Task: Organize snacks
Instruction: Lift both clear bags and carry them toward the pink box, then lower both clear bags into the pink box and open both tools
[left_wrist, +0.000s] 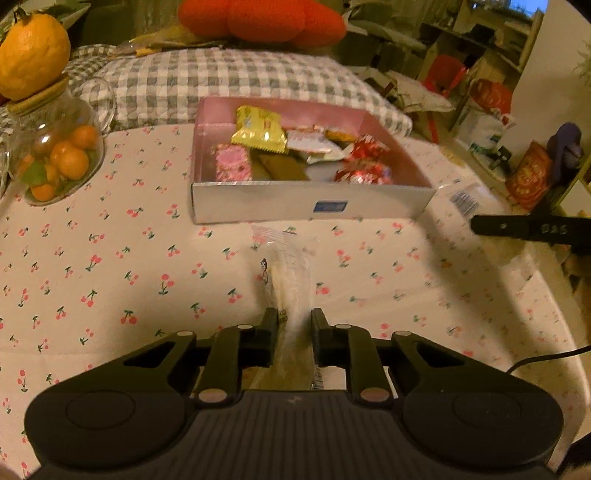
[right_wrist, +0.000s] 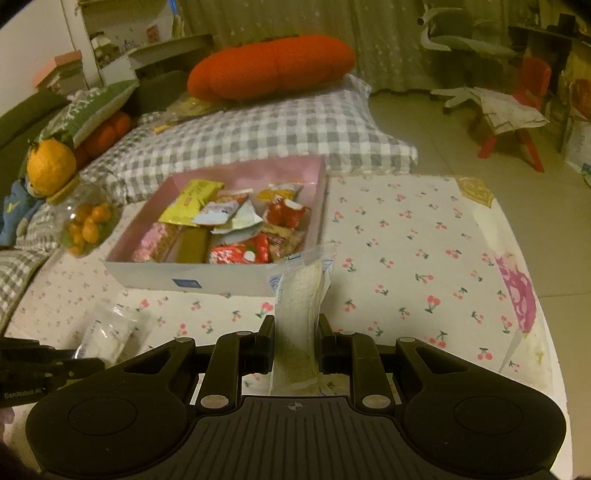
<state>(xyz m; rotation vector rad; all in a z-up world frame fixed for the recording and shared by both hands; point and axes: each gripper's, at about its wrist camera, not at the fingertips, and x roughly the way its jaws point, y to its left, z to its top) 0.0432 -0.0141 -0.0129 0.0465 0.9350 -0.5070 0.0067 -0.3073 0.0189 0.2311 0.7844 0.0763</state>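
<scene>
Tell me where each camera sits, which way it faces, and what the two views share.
Left wrist: on the left gripper, looking across the cherry-print tablecloth at the snack box; its fingers pinch a clear packet.
Right wrist: on the right gripper, facing the box's right end, holding a clear wafer packet.
Shared: box, orange jar, checked bedding, each other's gripper.
</scene>
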